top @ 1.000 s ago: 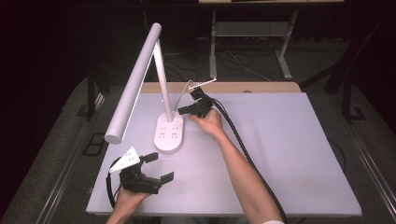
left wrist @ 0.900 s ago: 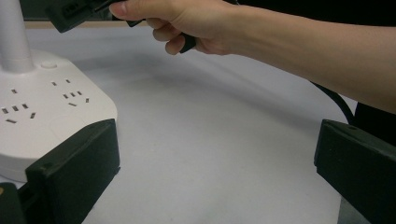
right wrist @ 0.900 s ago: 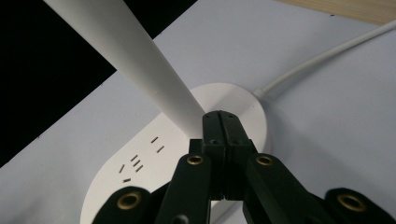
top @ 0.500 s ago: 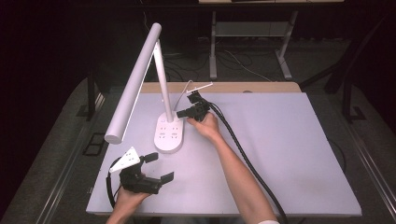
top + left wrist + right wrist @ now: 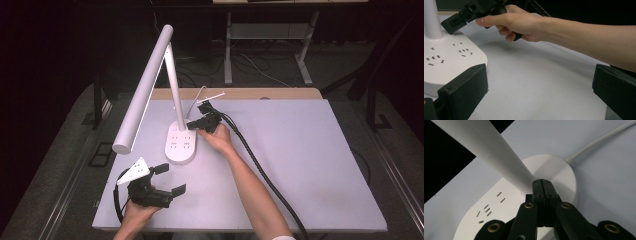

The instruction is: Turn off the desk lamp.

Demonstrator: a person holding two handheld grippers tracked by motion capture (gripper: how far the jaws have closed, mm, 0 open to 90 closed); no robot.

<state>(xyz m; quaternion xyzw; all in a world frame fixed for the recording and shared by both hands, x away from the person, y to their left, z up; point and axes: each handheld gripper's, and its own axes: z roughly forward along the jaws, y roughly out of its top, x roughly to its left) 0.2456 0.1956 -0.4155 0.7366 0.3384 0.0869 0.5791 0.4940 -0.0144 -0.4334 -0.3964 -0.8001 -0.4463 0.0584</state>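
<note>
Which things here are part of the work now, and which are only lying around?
In use:
- lamp, white, with sockets in its base
- right gripper, fingers shut, tips at the base by the lamp's stem

Not in use:
- left gripper, open, resting near the table's front edge
- white cord behind the base
- metal frame on the floor beyond the table

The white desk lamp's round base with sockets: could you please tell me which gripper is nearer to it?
Right. The right gripper, jaws shut, sits at the white lamp base beside the stem; the left gripper rests open on the table in front of it.
</note>
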